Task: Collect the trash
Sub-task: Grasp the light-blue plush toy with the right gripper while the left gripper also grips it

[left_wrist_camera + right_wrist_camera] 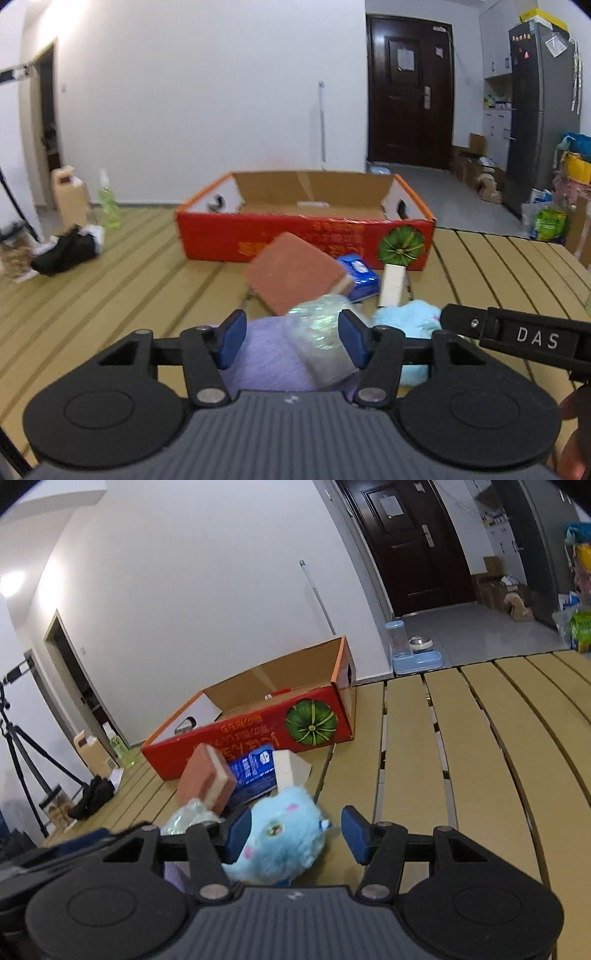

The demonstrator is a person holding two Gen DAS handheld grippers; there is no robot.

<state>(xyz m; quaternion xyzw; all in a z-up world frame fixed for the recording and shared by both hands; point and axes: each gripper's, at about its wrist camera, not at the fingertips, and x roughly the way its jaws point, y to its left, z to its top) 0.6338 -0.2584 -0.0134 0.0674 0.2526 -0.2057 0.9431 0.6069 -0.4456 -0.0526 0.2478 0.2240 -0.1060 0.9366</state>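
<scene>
While the left tongs point(291, 341) hover low over the slatted table point(491, 760), their blue pads stand apart, with a crinkly clear wrapper point(321, 339) lying between them over a lilac fuzzy bundle point(267, 356). The wrapper's right edge sits against the right pad; whether the left pad touches anything I cannot tell. Just beyond the wrapper, a reddish-brown sponge point(293, 271) with a pale underside leans tilted against a blue packet point(360, 273), and a pale upright block point(393, 284) stands beside the packet. Behind this cluster lies an open red cardboard box point(306, 236) with a green pumpkin print on its near side; its brown inside holds only a small pale item near the far wall.

From the right wrist view, the right tongs point(291, 830) are also spread wide, straddling a light-blue plush toy point(282, 840) that rests on the table. The left pad lies close to the plush's fur, while the right pad is clear of it. The wrapper point(190, 816) shows just left of the plush, near the sponge point(208, 777).

At the table's far left edge sit a black cloth heap point(68, 251) and a green bottle point(109, 203). On the floor beyond the table stands a blue pet water feeder point(412, 648).
</scene>
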